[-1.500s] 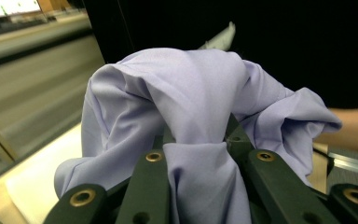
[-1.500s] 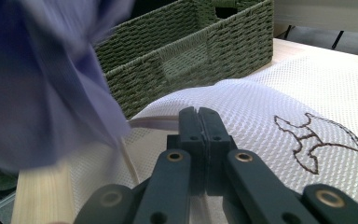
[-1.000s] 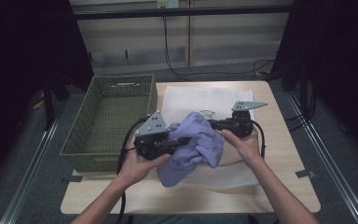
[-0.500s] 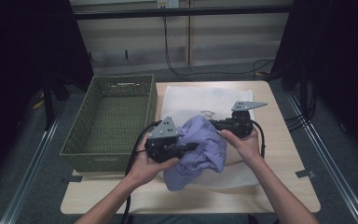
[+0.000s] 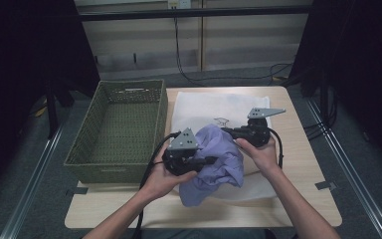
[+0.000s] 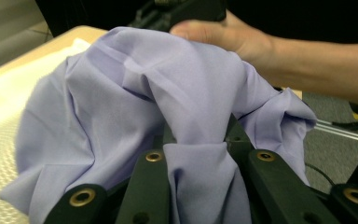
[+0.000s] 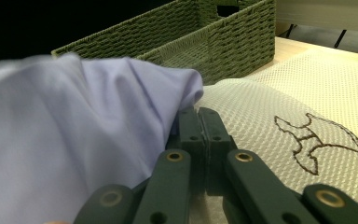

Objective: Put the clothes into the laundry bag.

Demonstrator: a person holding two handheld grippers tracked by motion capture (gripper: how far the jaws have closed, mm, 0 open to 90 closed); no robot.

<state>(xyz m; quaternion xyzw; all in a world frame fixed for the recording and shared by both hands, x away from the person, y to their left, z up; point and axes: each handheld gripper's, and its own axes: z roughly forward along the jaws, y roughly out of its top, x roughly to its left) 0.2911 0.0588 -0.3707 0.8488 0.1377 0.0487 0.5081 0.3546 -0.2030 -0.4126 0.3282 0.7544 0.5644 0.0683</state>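
A lavender cloth (image 5: pixel 218 158) hangs bunched between my two grippers above a white mesh fabric (image 5: pixel 204 102). My left gripper (image 5: pixel 204 160) is shut on a thick fold of it; in the left gripper view the cloth (image 6: pixel 121 93) bulges between the jaws of that gripper (image 6: pixel 196 140) and hides their tips. My right gripper (image 5: pixel 229 131) holds the cloth's far right edge. In the right gripper view that gripper (image 7: pixel 198 114) has its jaws pressed together, with the cloth (image 7: pixel 74 121) draped over the left one.
A green woven basket (image 5: pixel 79 164) stands on the table's left side, close to my left hand, and shows as the basket (image 7: pixel 205 32) behind the cloth. The white mesh fabric (image 7: pixel 270 107) carries a dark stitched emblem (image 7: pixel 317 135). The other hand (image 6: pixel 233 37) is beyond the cloth.
My left gripper has moved right, toward the right gripper, and the cloth has bunched up more between them. The right gripper has stayed nearly still.
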